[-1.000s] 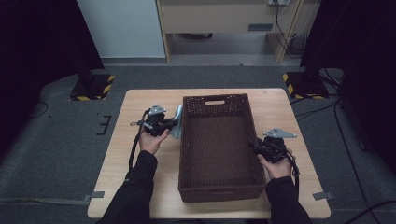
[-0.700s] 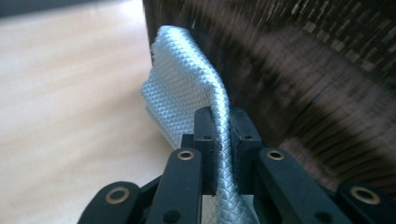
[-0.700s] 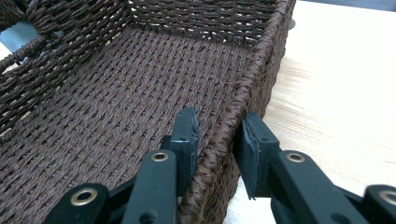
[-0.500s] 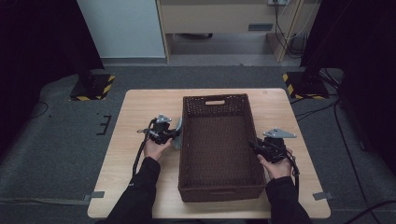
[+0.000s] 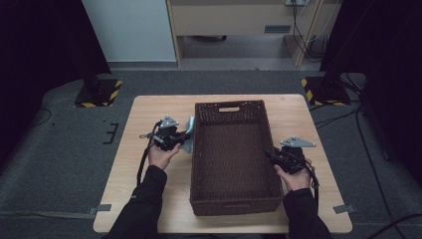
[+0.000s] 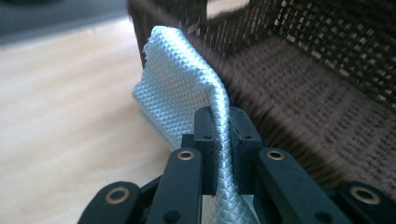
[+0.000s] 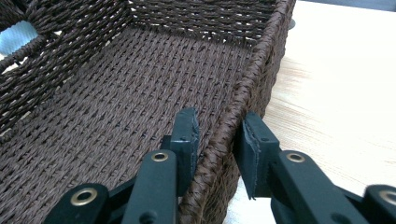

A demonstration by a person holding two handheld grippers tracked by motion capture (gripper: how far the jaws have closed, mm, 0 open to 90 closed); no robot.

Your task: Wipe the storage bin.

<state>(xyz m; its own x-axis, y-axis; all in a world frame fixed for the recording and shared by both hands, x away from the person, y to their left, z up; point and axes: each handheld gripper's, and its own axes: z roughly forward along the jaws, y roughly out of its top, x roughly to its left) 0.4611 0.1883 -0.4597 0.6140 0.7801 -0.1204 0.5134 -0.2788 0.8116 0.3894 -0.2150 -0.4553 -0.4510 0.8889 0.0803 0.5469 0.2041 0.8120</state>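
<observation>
Holding a pale blue cloth (image 6: 187,88) between its closed jaws, the left tool (image 5: 175,135) stands just beside the left wall of the brown woven basket (image 5: 231,206), above the worktop (image 5: 149,114). The cloth looks thin, soft and light; it folds and hangs under its own weight, and its quilted surface seems to give the pads enough friction. A pinch near one edge, as now, should be enough, but the free part will swing and may catch on the rough weave.

The right tool (image 7: 217,140) has its jaws on both sides of the basket's right rim, one inside and one outside, gripping it. The basket looks stiff and rather light, and empty. Its thick braided rim is a good place to hold it steady.
</observation>
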